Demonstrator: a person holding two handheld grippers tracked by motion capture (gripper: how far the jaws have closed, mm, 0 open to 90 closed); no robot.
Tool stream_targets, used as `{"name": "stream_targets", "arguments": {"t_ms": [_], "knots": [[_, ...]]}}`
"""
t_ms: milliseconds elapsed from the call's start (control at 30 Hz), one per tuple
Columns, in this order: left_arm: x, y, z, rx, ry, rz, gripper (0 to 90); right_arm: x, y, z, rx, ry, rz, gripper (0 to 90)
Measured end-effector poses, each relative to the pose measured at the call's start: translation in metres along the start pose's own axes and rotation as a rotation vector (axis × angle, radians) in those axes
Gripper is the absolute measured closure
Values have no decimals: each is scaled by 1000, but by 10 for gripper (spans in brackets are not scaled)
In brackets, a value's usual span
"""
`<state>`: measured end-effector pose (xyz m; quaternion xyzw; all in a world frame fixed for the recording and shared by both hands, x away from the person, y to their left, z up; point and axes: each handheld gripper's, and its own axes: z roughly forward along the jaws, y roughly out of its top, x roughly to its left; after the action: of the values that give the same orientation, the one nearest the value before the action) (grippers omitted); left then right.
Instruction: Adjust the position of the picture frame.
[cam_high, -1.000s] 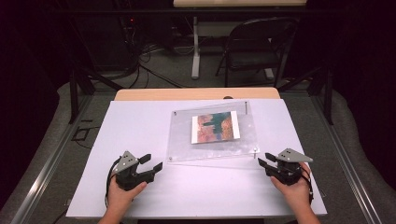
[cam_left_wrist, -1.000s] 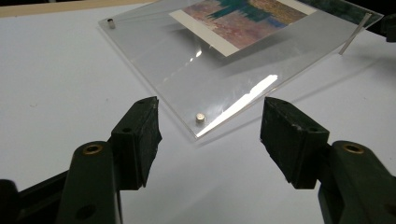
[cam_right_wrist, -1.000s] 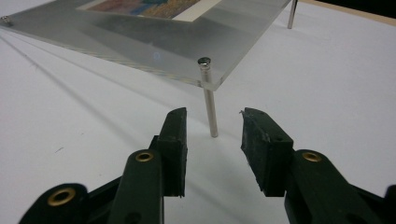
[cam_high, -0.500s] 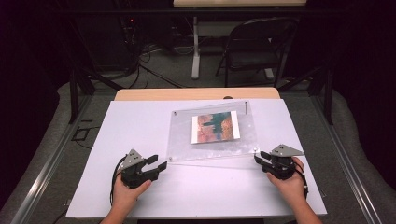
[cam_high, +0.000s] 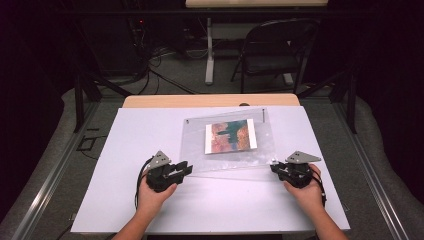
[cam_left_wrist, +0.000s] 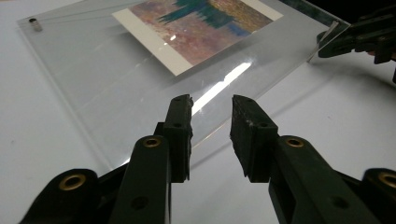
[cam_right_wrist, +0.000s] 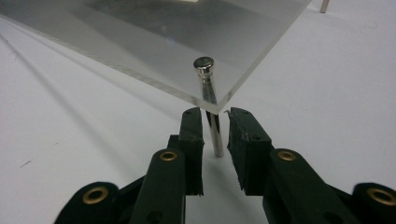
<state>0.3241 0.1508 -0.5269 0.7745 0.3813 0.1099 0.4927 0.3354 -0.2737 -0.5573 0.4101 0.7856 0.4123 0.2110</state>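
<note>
Moved since earlier: left claw (cam_high: 186, 169) slid right across the desk (cam_high: 125, 150) to the near-left corner of the acrylic frame (cam_high: 230, 160); right claw (cam_high: 274, 168) edged left to the near-right corner; frame stayed put.
Left claw: jaws just been closing, gap still showing in the left gripper view (cam_left_wrist: 211, 105); near edge of the clear panel lay just ahead of and under the tips, no pad pressing it, nothing gripped.
Right claw: jaws just been closing, narrow gap (cam_right_wrist: 215, 114); metal standoff pin (cam_right_wrist: 208, 107) stood upright between the tips, pads not yet touching it as far as could be seen.
Acrylic frame: middle-right of the desk, far edge near the desk's far side; clear panel raised off the desk on pins at its corners.
Print: colourful picture (cam_high: 231, 136) with white side borders, inside the panel, centre.
Hands: both at the near edge of the desk, well apart, one at each near corner of the frame.
</note>
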Motion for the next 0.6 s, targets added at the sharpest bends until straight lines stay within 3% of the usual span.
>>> {"name": "stream_targets", "arguments": {"t_ms": [367,600], "knots": [[-2,-4,11,41,-37,-33,779,0,3,12,12,9,-18,806],[-7,-6,13,63,-46,-15,776,2,3,12,7,-5,-40,830]]}}
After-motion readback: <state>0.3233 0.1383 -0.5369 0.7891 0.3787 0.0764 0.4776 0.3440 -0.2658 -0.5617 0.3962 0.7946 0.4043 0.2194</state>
